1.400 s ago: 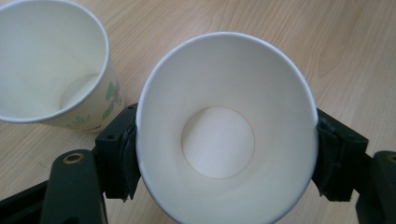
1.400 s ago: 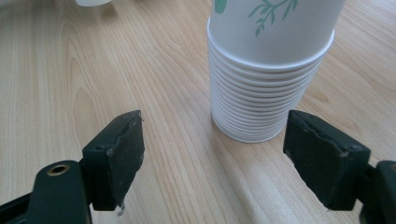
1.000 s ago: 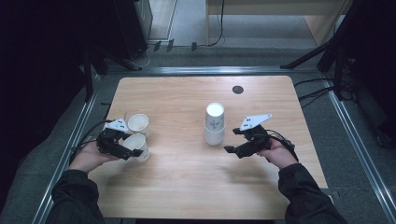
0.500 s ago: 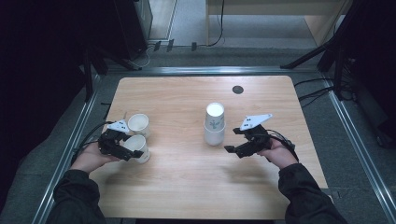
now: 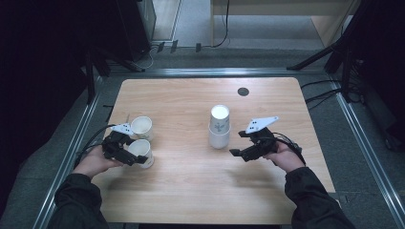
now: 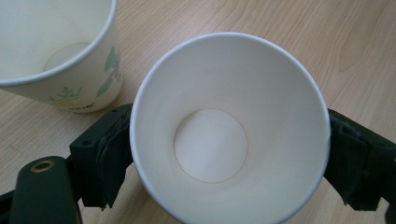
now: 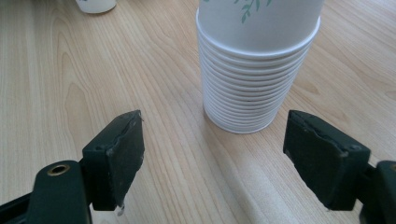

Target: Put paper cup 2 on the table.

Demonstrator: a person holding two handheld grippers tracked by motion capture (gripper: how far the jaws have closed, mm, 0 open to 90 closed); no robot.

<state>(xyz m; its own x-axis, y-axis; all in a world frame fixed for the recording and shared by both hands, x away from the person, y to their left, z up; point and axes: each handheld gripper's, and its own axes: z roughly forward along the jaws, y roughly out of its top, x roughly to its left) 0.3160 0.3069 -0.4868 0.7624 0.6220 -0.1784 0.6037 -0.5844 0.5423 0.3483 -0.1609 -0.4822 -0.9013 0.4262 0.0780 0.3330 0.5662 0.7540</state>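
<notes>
Left gripper view: my left gripper (image 5: 136, 159), jaws just opening, brackets a paper cup (image 6: 229, 126); second cup (image 6: 56, 51) at eleven o'clock. My right gripper (image 7: 215, 158) gapes, stack (image 7: 254, 70) at twelve.

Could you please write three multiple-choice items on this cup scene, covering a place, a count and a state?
1. Where is the stack of cups?
A. just in front of the right gripper
B. beside the left gripper
C. on the floor

2. How many single cups stand upright by the left gripper?
A. one
B. two
C. four

3. How are the right gripper's jaws?
A. shut on a cup
B. open, with nothing between
C. shut on nothing

Answers: 1 A, the stack rises just beyond its jaws; 2 B, near cup and far cup; 3 B, bare table between the jaws.
</notes>
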